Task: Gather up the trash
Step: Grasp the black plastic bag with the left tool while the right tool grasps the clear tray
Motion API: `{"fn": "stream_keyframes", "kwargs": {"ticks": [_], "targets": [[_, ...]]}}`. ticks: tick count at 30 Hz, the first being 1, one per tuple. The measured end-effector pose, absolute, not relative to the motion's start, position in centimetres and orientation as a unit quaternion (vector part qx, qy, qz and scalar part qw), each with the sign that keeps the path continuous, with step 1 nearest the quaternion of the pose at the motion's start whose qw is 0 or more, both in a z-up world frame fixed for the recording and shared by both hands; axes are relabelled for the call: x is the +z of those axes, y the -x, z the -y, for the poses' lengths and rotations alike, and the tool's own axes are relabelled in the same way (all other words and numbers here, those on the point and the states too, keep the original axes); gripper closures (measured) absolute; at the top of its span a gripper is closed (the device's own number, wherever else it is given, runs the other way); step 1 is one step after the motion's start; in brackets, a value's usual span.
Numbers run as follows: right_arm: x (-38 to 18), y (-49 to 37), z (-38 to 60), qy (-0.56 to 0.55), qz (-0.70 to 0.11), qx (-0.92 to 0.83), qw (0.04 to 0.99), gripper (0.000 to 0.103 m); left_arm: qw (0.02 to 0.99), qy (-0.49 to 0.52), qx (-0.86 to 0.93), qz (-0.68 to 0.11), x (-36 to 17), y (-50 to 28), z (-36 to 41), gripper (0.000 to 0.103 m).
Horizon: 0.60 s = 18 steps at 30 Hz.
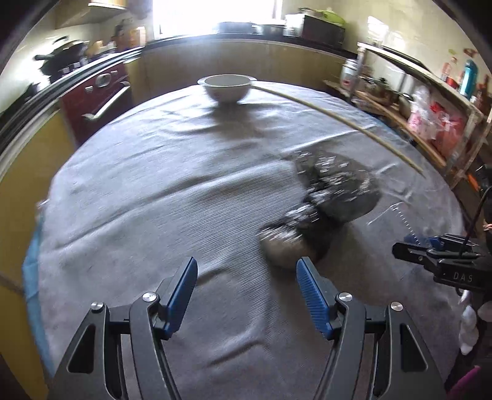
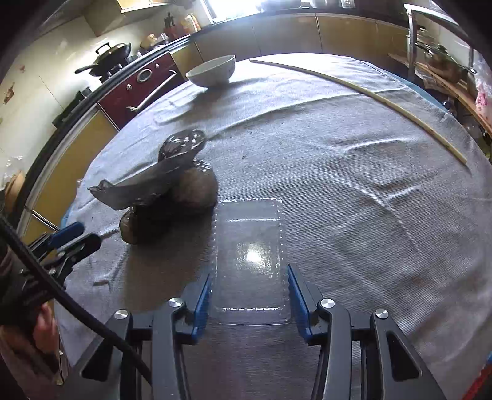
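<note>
Right wrist: grey tablecloth (image 2: 353,172); kitchen cabinets (image 2: 307,29).

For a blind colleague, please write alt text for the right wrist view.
The open right gripper straddles a clear plastic tray on a grey tablecloth. A crumpled dark bag lies left of the tray; a white bowl stands far behind.

Counting one white bowl (image 2: 212,72), one long thin stick (image 2: 363,92), one crumpled black bag (image 2: 166,187), one clear plastic tray (image 2: 250,246). All on one table (image 2: 353,200) under a grey cloth. Two claws: left (image 1: 247,277), right (image 2: 249,292).
</note>
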State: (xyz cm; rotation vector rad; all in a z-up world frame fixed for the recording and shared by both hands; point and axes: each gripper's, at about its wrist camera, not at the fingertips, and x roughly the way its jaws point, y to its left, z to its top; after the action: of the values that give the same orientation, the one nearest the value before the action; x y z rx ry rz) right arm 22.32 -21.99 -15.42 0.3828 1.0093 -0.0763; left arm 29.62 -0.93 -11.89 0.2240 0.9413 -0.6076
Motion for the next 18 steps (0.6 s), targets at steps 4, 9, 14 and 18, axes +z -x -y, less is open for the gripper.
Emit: {"fn": "stream_keyframes", "kwargs": {"ticks": [4, 9, 14, 18], "targets": [[-15.4, -21.1, 24.1, -0.184, -0.473, -0.037, 0.861, 0.055, 0.825, -0.125, -0.319, -0.45, -12.4, -30.7, 3.7, 0.034], [-15.5, -19.9, 26.4, -0.202, -0.465, -0.027, 0.861, 0.055, 0.806, -0.162, -0.346, -0.452, -13.2, -32.0, 7.1, 0.031], [-15.5, -19.1, 28.0, -0.218, -0.455, -0.015, 0.863, 0.055, 0.802, -0.173, -0.338, -0.461, -14.1, -32.8, 8.8, 0.031], [-15.2, -18.0, 28.8, -0.228, -0.443, -0.002, 0.867, 0.055, 0.801, -0.151, -0.328, -0.476, -14.8, -32.7, 8.8, 0.056]]}}
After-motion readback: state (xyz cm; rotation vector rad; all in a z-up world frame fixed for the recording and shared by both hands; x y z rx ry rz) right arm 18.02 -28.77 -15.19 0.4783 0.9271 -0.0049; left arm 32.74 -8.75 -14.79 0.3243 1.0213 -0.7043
